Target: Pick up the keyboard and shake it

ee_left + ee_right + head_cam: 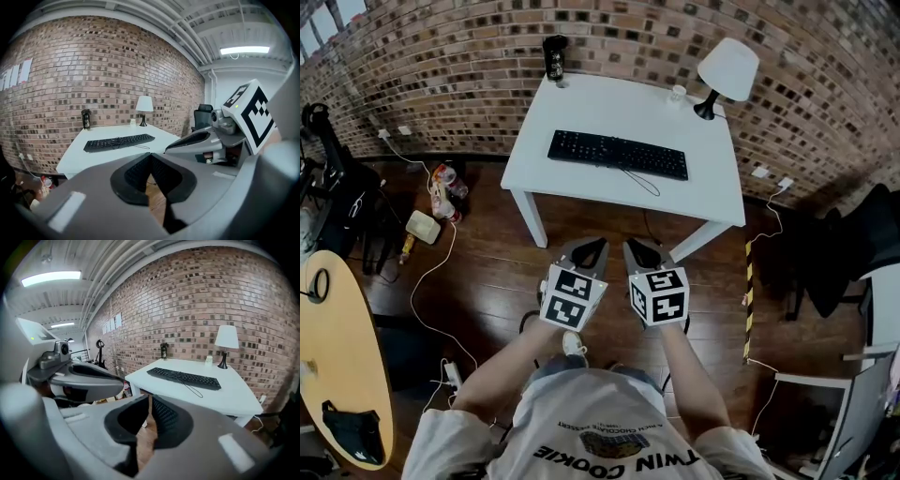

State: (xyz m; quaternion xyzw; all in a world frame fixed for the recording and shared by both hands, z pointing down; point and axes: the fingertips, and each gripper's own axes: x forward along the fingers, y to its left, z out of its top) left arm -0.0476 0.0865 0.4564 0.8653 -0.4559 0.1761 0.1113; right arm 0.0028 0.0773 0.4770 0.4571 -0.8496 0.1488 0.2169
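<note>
A black keyboard [617, 154] lies flat on the white table [581, 192], its thin cable looping toward the front edge. It also shows in the left gripper view, keyboard [119, 142], and in the right gripper view, keyboard [183, 378]. Both grippers hang side by side over the wooden floor, short of the table's front edge and well away from the keyboard. My left gripper [591, 246] [150, 155] is shut with nothing in it. My right gripper [639, 247] [150, 398] has its tips together and holds nothing.
A white lamp [727, 73], a small white cup [677, 94] and a dark can [554, 58] stand along the table's back edge by the brick wall. Cables and a snack bag [445, 187] lie on the floor at left. A round wooden table [337, 347] is at left, a black chair [862, 234] at right.
</note>
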